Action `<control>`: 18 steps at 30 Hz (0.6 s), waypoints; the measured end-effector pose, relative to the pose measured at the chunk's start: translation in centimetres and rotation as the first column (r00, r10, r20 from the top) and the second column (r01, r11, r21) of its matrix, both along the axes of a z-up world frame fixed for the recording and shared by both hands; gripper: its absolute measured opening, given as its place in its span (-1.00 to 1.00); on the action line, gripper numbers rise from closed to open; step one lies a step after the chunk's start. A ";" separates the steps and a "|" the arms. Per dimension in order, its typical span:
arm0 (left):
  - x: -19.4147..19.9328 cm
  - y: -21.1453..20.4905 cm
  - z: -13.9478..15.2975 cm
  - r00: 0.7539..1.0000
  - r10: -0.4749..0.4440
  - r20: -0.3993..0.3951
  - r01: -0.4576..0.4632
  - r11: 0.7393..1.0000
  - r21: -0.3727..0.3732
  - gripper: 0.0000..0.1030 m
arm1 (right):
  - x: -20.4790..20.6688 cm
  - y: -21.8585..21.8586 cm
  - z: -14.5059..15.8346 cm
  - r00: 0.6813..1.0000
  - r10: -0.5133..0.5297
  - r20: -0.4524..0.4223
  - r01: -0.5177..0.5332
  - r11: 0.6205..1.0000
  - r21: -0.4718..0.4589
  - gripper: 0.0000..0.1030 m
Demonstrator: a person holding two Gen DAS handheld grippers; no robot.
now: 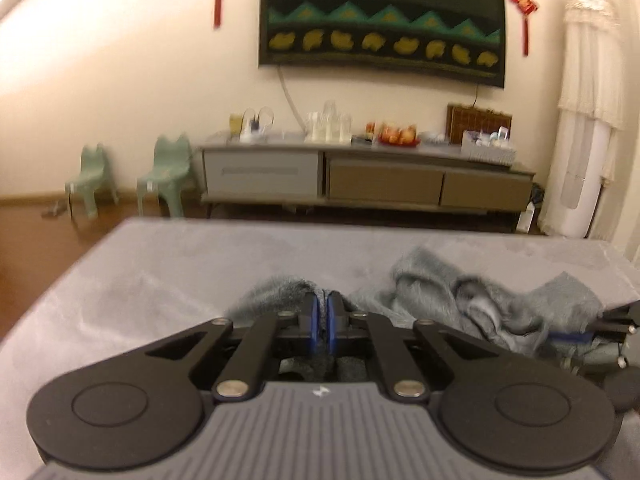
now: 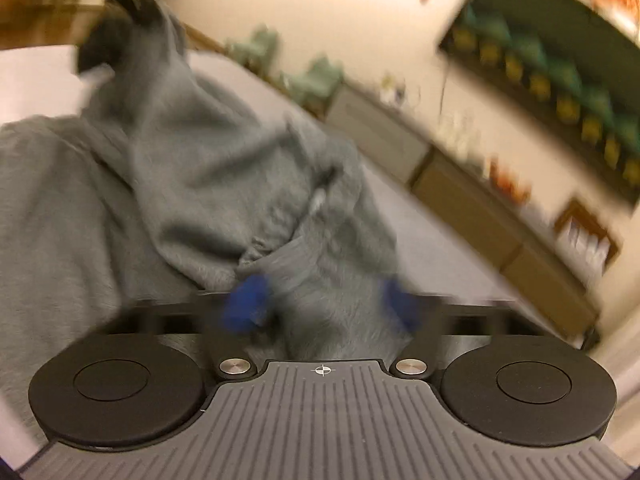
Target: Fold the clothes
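Observation:
A fuzzy grey garment (image 1: 460, 292) lies crumpled on the grey cloth-covered table (image 1: 160, 272). My left gripper (image 1: 322, 308) is shut, pinching an edge of the garment between its blue pads (image 1: 311, 316) and holding it slightly above the table. In the blurred right wrist view the garment (image 2: 180, 184) rises to that left gripper (image 2: 140, 12) at top left. A ribbed hem of the cloth is bunched between the pads (image 2: 244, 304) of my right gripper (image 2: 322, 300). From the left wrist view the right gripper (image 1: 572, 337) sits low at the garment's right end.
Beyond the table's far edge (image 1: 360, 230) stands a low cabinet (image 1: 360, 180) loaded with bottles and fruit. Two green stools (image 1: 164, 176) stand on the wooden floor at the left. A white standing unit (image 1: 580, 160) is at the right. A dark hanging (image 1: 380, 20) covers the wall.

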State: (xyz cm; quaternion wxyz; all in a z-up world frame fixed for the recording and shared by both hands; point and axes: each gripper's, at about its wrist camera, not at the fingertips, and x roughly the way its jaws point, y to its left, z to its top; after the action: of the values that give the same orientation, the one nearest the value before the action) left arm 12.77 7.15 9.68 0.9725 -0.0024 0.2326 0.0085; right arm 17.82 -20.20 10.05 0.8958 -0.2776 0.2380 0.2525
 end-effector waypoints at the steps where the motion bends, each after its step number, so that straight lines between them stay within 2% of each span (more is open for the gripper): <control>1: -0.1 0.4 0.8 1.000 0.004 0.024 -0.004 1.000 -0.006 -0.90 | 1.2 -1.5 0.5 0.996 -0.084 -0.011 0.085 0.996 0.024 -1.00; 2: -0.2 1.3 1.5 0.999 0.023 0.045 -0.022 0.999 -0.033 -0.90 | 2.3 -3.2 1.1 0.985 -0.168 -0.025 0.169 0.984 0.052 -1.00; 3: -0.2 2.4 2.1 0.997 0.050 0.059 -0.047 0.997 -0.057 -0.90 | 3.1 -6.2 2.5 0.966 -0.257 -0.037 0.260 0.957 0.128 -1.00; 5: 0.5 4.2 2.1 0.995 0.089 0.044 -0.085 0.993 -0.082 -0.90 | 4.5 -12.8 5.5 0.898 -0.434 -0.073 0.438 0.862 0.257 -1.00; 6: 1.0 5.0 1.8 0.995 0.097 0.020 -0.095 0.991 -0.093 -0.90 | 4.6 -17.0 6.5 0.841 -0.534 -0.087 0.534 0.793 0.295 -1.00; 8: 2.2 5.9 0.1 0.994 0.087 -0.062 -0.093 0.991 -0.098 -0.90 | 5.2 -22.2 6.3 0.727 -0.680 -0.094 0.676 0.686 0.268 -1.00; 10: 2.8 6.4 -1.4 0.991 0.079 -0.105 -0.090 0.991 -0.098 -0.90 | 4.8 -25.2 5.0 0.635 -0.769 -0.075 0.767 0.616 0.179 -1.00; 11: 3.0 6.6 -2.2 0.990 0.076 -0.122 -0.088 0.991 -0.100 -0.90 | 4.7 -25.1 4.7 0.650 -0.756 -0.078 0.756 0.634 0.165 -0.99; 12: 2.9 6.8 -2.7 0.990 0.072 -0.118 -0.085 0.990 -0.113 -0.90 | 3.8 -22.9 4.7 0.712 -0.700 -0.056 0.698 0.697 0.165 -0.91; 13: 2.8 7.0 -3.1 0.991 0.069 -0.113 -0.083 0.988 -0.127 -0.90 | 3.0 -20.6 4.6 0.770 -0.637 -0.034 0.633 0.757 0.164 -0.75; 14: 2.8 7.4 -3.5 0.992 0.069 -0.106 -0.084 0.986 -0.147 -0.90 | 1.3 -17.1 5.2 0.840 -0.543 0.014 0.533 0.828 0.174 -0.41; 15: 2.8 7.6 -4.0 0.993 0.066 -0.103 -0.082 0.983 -0.164 -0.90 | -0.8 -12.8 5.4 0.915 -0.401 0.052 0.386 0.904 0.183 -0.10; 16: 2.8 7.9 -4.5 0.993 0.062 -0.100 -0.080 0.981 -0.178 -0.90 | -2.1 -9.6 5.2 0.951 -0.302 0.069 0.286 0.942 0.178 0.50; 17: 2.7 8.3 -4.9 0.993 0.060 -0.099 -0.078 0.980 -0.181 -0.90 | -3.3 -6.4 4.7 0.976 -0.199 0.086 0.185 0.971 0.149 0.77; 18: 2.6 8.6 -5.2 0.993 0.058 -0.098 -0.076 0.980 -0.184 -0.90 | -4.0 -3.4 3.8 0.989 -0.110 0.099 0.101 0.990 0.098 0.77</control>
State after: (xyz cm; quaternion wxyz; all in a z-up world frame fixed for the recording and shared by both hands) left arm 15.42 15.79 4.45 0.9554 -0.1011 0.2769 0.0194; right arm 13.81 -23.56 13.87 0.9310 -0.2358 0.1933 0.2005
